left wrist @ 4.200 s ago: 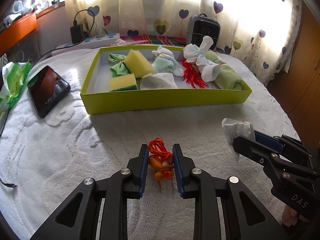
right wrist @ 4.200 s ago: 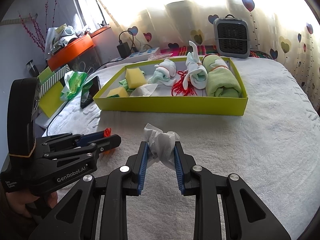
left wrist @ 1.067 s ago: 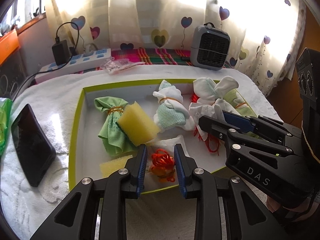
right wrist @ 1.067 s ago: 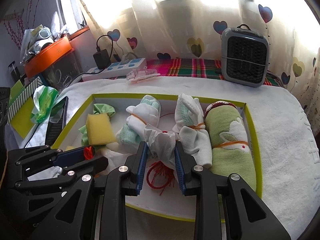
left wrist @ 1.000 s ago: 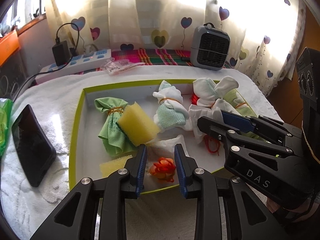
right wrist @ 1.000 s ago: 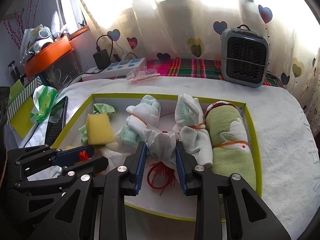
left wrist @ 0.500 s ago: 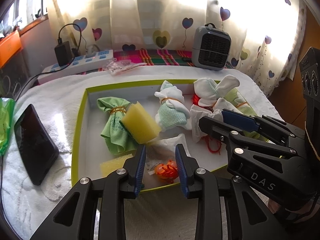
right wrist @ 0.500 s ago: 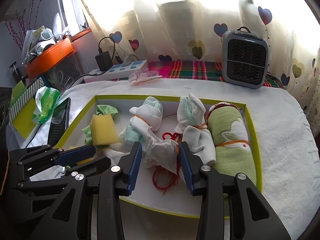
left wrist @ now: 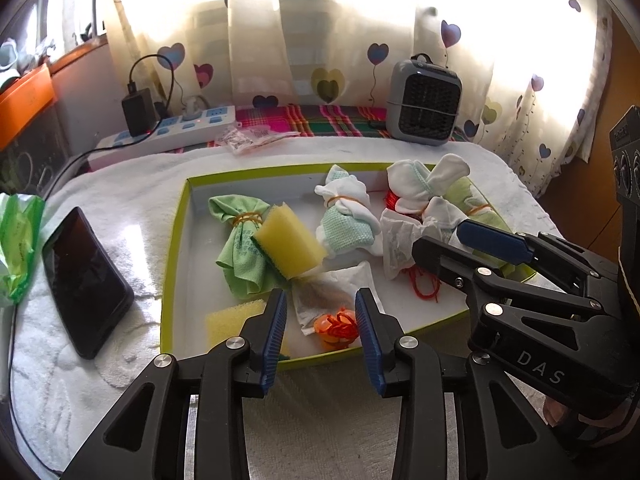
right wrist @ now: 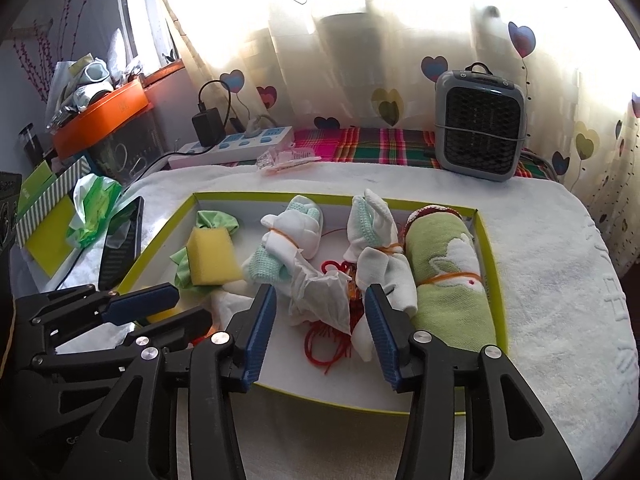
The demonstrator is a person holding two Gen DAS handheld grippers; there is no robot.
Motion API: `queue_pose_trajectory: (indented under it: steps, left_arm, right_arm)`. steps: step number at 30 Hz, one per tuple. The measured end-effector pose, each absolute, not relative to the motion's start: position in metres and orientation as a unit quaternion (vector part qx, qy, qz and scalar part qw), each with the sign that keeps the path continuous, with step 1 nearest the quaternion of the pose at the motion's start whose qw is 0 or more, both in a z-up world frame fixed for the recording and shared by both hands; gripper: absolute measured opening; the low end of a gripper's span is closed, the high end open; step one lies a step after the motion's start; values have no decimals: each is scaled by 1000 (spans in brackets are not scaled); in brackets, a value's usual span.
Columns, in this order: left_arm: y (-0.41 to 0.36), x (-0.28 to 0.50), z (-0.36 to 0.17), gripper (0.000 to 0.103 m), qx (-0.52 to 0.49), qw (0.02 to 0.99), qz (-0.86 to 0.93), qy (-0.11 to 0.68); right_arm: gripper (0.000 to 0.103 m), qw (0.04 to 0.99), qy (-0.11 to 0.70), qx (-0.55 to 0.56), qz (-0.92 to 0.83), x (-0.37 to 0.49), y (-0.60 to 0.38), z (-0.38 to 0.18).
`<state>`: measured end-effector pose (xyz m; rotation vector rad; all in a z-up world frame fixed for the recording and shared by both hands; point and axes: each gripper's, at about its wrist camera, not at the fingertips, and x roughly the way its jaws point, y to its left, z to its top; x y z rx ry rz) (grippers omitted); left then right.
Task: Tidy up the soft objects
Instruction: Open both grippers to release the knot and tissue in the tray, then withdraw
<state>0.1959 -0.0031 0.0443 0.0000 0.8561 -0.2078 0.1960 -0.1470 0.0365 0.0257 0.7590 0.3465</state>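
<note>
Both deliveries near completion: the left gripper [left wrist: 320, 320], jaws just opening, has freed the orange bundle [left wrist: 337, 325] at lower centre inside the green tray [left wrist: 176, 240], while the right gripper [right wrist: 320, 322], likewise parting, releases the crumpled tissue [right wrist: 320, 300] mid-tray.

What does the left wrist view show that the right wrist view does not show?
Only the left wrist view shows the orange bundle lying free between the left gripper's open pads. Only the right wrist view shows the orange box on the sill. Both show the green tray, the yellow sponge and the crumpled tissue, which the right gripper has just released.
</note>
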Motion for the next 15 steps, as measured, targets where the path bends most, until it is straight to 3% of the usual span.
queue_pose_trajectory:
  steps: [15]
  left_arm:
    - [1,161,55,37,-3,912,-78,402]
  right_arm:
    - [54,922,351,9,161,160,-148,48]
